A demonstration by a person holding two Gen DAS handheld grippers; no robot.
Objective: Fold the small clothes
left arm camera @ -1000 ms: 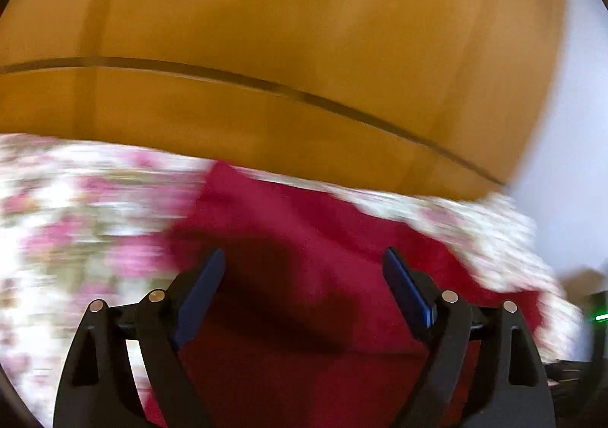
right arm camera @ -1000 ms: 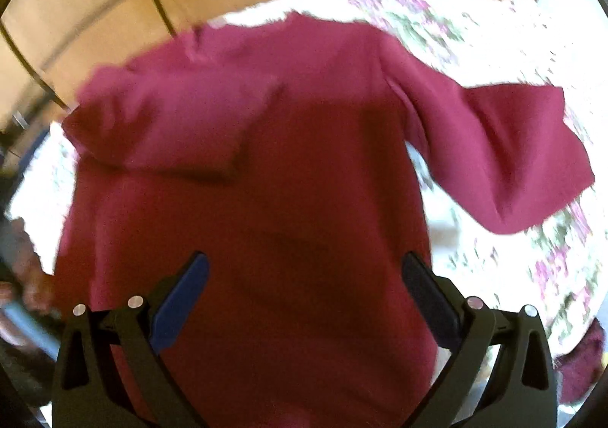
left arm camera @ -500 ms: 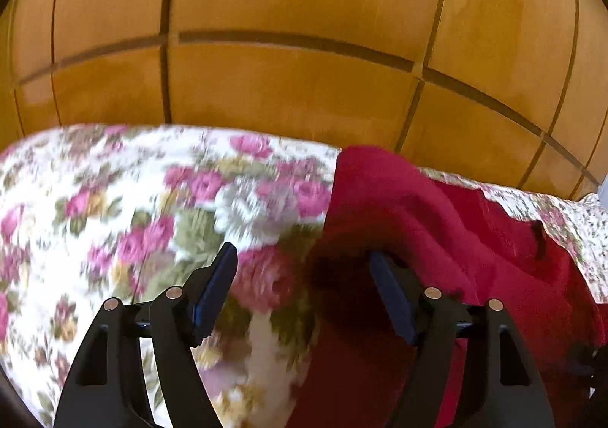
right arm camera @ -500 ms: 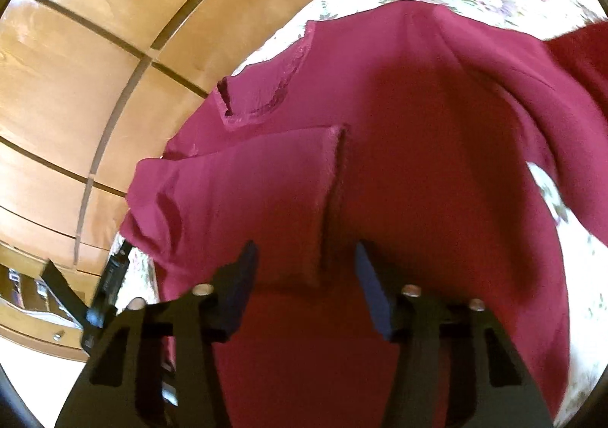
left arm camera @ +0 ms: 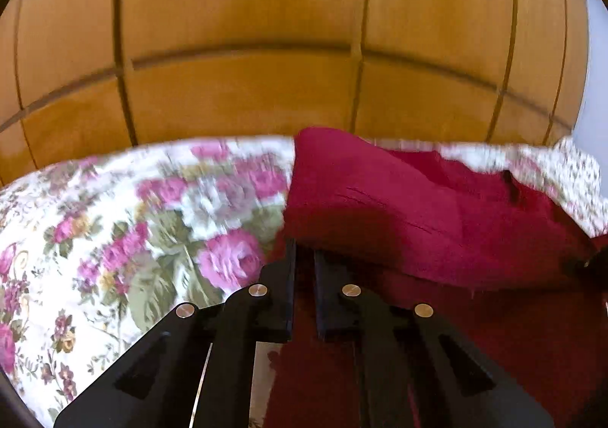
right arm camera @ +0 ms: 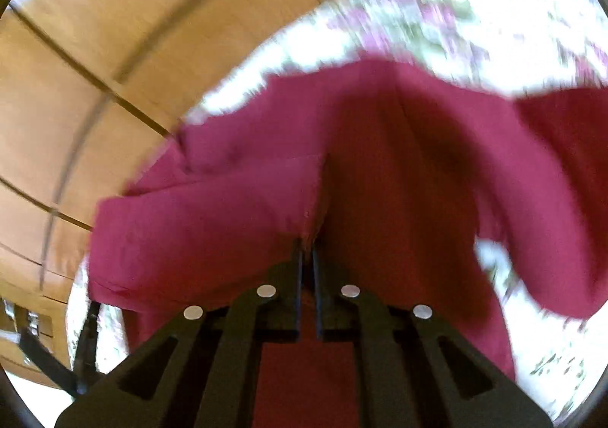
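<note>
Spread over a floral bedcover [left arm camera: 125,238]: a dark red top [left arm camera: 418,215], the landmark here. Behind both, honey-coloured wooden panelling [left arm camera: 247,29] with dark grooves.

Left of the top in the left wrist view, bare flowered cloth, pink roses and green leaves on white. At the top's near left edge, the left gripper [left arm camera: 304,257], jaws just drawn together and now pinching a fold of the red fabric; only a narrow slit between the black fingers, red cloth showing in it. Beyond the tips, a raised hump of red fabric, blurred; further right, more of the top running toward the far corner of the bedcover.

In the right wrist view, left of the top, wooden panelling again and a dark stand-like object [right arm camera: 83,348], too blurred to identify. At the top's middle, along a vertical seam or sleeve hem, the right gripper [right arm camera: 307,253], jaws also just closed, pressed together on the red cloth there. Right of that, a loose sleeve [right arm camera: 551,200] draped over the bedcover.
</note>
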